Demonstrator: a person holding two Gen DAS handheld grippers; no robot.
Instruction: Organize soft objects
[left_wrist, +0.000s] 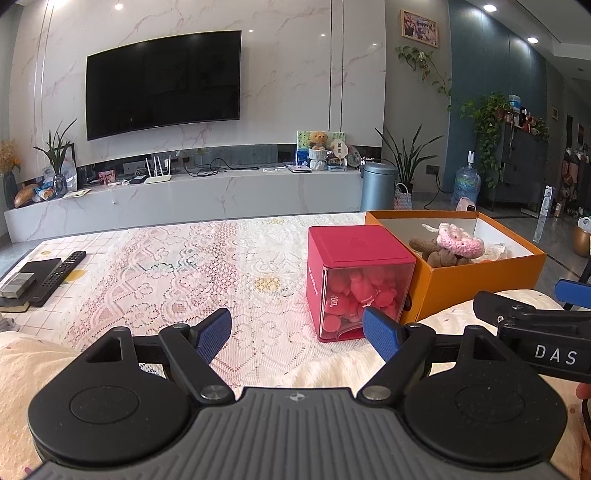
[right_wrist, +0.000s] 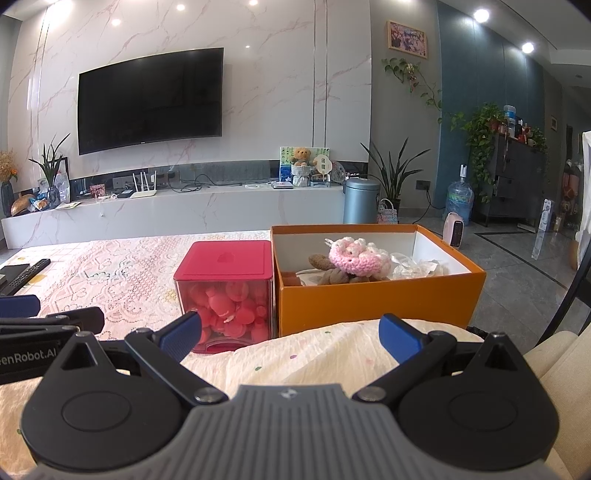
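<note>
Both the left gripper (left_wrist: 297, 332) and the right gripper (right_wrist: 290, 338) hover with fingers spread wide, grasping nothing. On the lace-covered table (left_wrist: 166, 258), a pink crocheted toy (right_wrist: 360, 258) lies atop a brown plush (right_wrist: 332, 275) inside the orange box (right_wrist: 369, 302), touching the red lidded cube (right_wrist: 225, 291).

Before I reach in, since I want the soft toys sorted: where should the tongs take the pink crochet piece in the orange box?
Probably from above, through the orange box's open top. The pink crochet piece lies on top of the brown plush, so pinch across its raised, knobbly rim. The right tongs are open and nearest.
</note>
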